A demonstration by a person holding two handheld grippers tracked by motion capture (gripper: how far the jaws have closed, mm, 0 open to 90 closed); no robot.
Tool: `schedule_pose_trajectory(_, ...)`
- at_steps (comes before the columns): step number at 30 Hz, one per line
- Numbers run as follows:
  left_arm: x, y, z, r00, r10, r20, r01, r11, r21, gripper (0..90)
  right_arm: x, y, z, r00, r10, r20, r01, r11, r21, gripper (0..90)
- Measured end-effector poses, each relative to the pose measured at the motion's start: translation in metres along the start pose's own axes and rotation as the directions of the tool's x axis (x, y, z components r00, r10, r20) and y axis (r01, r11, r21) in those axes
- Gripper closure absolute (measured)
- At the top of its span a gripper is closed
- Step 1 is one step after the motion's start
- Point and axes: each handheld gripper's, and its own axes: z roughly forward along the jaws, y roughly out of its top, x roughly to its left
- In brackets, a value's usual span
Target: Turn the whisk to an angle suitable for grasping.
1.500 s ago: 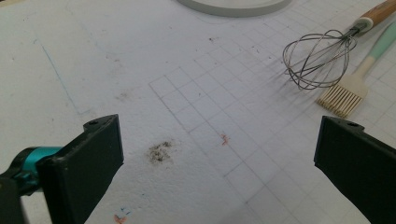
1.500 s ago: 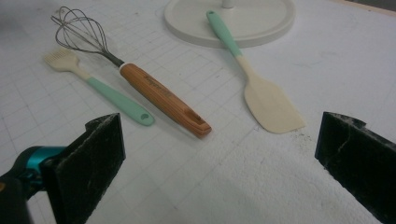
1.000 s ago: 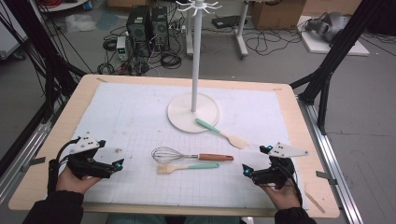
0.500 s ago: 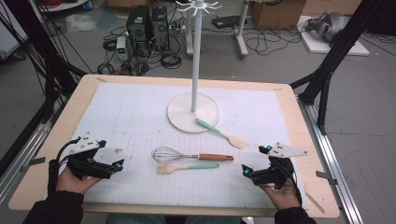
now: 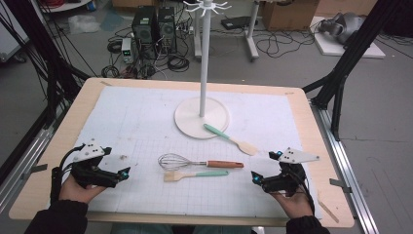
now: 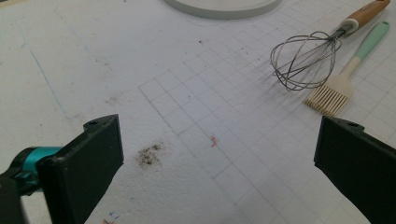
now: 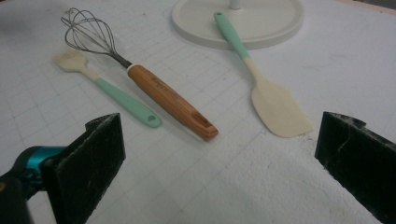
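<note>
Both grippers rest low near the front edge of the bench, the left gripper towards the front left corner and the right gripper towards the front right corner, each with its jaws spread wide and nothing between them. Three utensils lie on the white gridded mat between them: a wire balloon whisk with a brown wooden handle, a cream-bristled pastry brush with a mint green handle just in front of it and nearly parallel, and a cream silicone spatula with a mint green handle whose handle end lies on the round base of the tall white hook stand at the middle of the bench.

The work in hand looks like picking up a utensil to hang on the stand's hooks, and no grasp has begun. In the right gripper view the whisk and the brush point their handle ends towards the right gripper, so that hand seems best placed. To do it well, I would approach along the handle's length, straddle one handle only, and close on its middle so it stays level; the two handles lie close together, so a careless closing could catch both
</note>
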Motion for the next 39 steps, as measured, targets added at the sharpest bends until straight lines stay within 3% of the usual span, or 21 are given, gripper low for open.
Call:
schedule_pose_trajectory(6, -0.001, 0.000, 0.001, 1.0000, -0.002, 0.001, 0.002, 1.0000, -0.001, 1.7, -0.004, 0.009, 0.004, 0.9996, 0.008, -0.026, -0.008, 1.000, 0.011, 0.1)
schedule_pose_trajectory(11, -0.001, 0.001, 0.001, 1.0000, 0.001, 0.002, -0.001, 1.0000, -0.002, 1.8, -0.009, 0.019, 0.006, 0.9992, -0.012, -0.038, 0.013, 1.000, 0.027, 0.2)
schedule_pose_trajectory(14, -0.002, 0.001, 0.002, 1.0000, 0.006, 0.006, -0.006, 1.0000, -0.002, 1.8, -0.011, 0.025, 0.005, 0.9978, -0.019, -0.063, 0.021, 0.999, 0.034, 5.0)
schedule_pose_trajectory(39, -0.005, 0.005, 0.005, 0.9998, 0.011, 0.016, -0.011, 0.9998, -0.014, 1.8, -0.017, 0.066, 0.018, 0.9890, -0.069, -0.131, 0.079, 0.994, 0.073, 5.0)
